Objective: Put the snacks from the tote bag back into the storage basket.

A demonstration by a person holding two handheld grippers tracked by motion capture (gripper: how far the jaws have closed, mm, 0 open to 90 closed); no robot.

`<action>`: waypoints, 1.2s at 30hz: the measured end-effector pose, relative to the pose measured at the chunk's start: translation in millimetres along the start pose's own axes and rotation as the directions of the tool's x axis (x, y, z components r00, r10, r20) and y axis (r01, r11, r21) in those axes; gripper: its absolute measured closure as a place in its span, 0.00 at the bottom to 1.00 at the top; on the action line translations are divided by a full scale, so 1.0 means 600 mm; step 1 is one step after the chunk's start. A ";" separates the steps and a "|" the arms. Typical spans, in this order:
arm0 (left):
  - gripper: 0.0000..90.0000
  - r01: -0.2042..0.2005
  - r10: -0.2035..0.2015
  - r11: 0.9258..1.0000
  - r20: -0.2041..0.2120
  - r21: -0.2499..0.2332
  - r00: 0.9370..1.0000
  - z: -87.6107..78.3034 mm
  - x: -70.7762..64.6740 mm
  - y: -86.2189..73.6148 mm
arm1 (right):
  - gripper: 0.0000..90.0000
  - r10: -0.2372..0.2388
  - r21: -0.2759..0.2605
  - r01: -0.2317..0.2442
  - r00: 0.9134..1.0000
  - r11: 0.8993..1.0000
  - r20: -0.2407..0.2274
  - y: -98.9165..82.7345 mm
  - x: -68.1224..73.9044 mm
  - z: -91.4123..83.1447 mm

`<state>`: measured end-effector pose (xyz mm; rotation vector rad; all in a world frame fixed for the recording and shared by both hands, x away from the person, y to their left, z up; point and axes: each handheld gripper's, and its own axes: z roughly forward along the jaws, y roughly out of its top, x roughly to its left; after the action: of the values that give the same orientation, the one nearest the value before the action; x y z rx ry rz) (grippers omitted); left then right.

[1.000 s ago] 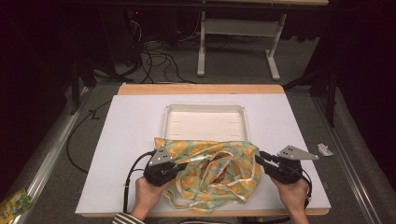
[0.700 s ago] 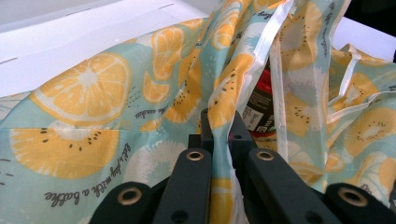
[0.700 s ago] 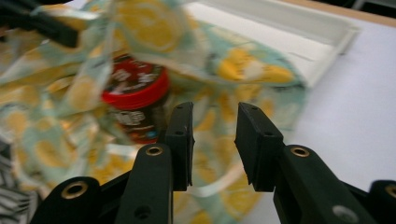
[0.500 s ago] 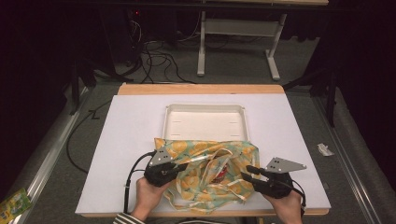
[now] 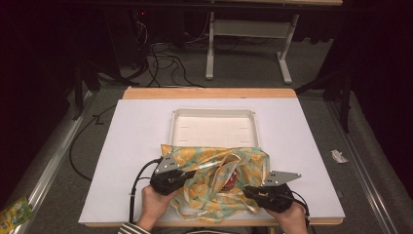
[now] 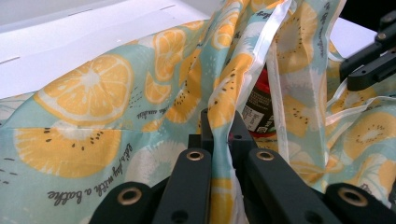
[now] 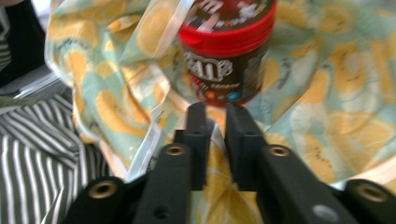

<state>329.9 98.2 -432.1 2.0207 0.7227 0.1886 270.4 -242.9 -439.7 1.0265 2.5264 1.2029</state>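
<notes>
A cloth bag [image 5: 214, 163] printed with orange slices lies crumpled at the front of the white table [image 5: 136, 141]. Inside its open mouth stands a dark jar with a red lid [image 7: 226, 51], also seen as the jar [image 6: 259, 107] and the jar [image 5: 233, 178]. My left gripper [image 5: 193, 174] is at the bag's left side, and the left gripper [image 6: 219, 119] is shut on a fold of its fabric. My right gripper [image 5: 248, 190] is at the bag's front right. The right gripper [image 7: 215, 112] has just been closing, and its jaws pinch the bag's edge just below the jar.
A shallow white tray [image 5: 213, 111] sits behind the bag with its near edge under the fabric. A striped sleeve [image 7: 37, 158] is close to the right gripper. On the floor lie a paper scrap [image 5: 339, 156], a green packet [image 5: 12, 212] and cables [image 5: 160, 53].
The right gripper has moved left and toward the table's front edge, from the bag's right corner to its front right hem. The left gripper has stayed put.
</notes>
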 end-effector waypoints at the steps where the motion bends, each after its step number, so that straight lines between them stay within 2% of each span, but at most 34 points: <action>1: 1.00 0.000 0.000 1.000 0.000 -0.001 1.000 0.000 0.000 0.000 | 1.00 -0.003 0.002 0.003 1.000 1.000 -0.005 -0.001 0.001 0.000; 3: 1.00 0.001 -0.001 1.000 -0.001 -0.002 1.000 -0.001 0.001 0.000 | 1.00 -0.007 0.005 0.007 1.000 1.000 -0.006 -0.002 0.001 -0.002; 8: 1.00 0.000 0.000 1.000 -0.003 0.001 1.000 -0.001 0.001 0.000 | 1.00 -0.009 -0.032 0.009 1.000 0.999 0.024 -0.002 -0.003 -0.017; 14: 1.00 0.002 -0.002 1.000 -0.006 0.001 1.000 -0.002 0.002 0.001 | 1.00 0.024 -0.105 -0.014 0.995 0.994 0.095 -0.009 -0.019 -0.048; 17: 1.00 0.004 -0.004 1.000 -0.012 -0.001 1.000 -0.003 0.004 0.000 | 1.00 0.052 -0.140 -0.032 0.989 0.990 0.142 -0.015 -0.029 -0.063; 21: 1.00 0.007 -0.007 1.000 -0.020 0.000 1.000 -0.003 0.007 0.001 | 1.00 0.106 -0.181 -0.069 0.973 0.981 0.205 -0.025 -0.047 -0.081; 27: 1.00 0.003 -0.002 1.000 -0.040 0.011 0.999 0.000 0.008 0.000 | 1.00 0.171 -0.191 -0.120 0.947 0.974 0.273 -0.040 -0.077 -0.088; 31: 1.00 -0.013 0.014 1.000 -0.054 0.025 0.998 0.002 0.006 -0.001 | 1.00 0.204 -0.182 -0.152 0.928 0.971 0.311 -0.052 -0.098 -0.083; 33: 1.00 -0.017 0.019 0.999 -0.056 0.032 0.998 0.003 0.006 -0.002 | 1.00 0.229 -0.167 -0.183 0.918 0.969 0.323 -0.058 -0.106 -0.078; 36: 1.00 -0.011 0.013 0.999 -0.058 0.042 0.998 0.005 0.007 -0.005 | 1.00 0.241 -0.142 -0.203 0.911 0.969 0.336 -0.067 -0.118 -0.068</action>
<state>333.6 99.3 -436.9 2.0668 0.7571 0.2421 286.0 -331.9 -452.2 1.3929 2.0964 1.0745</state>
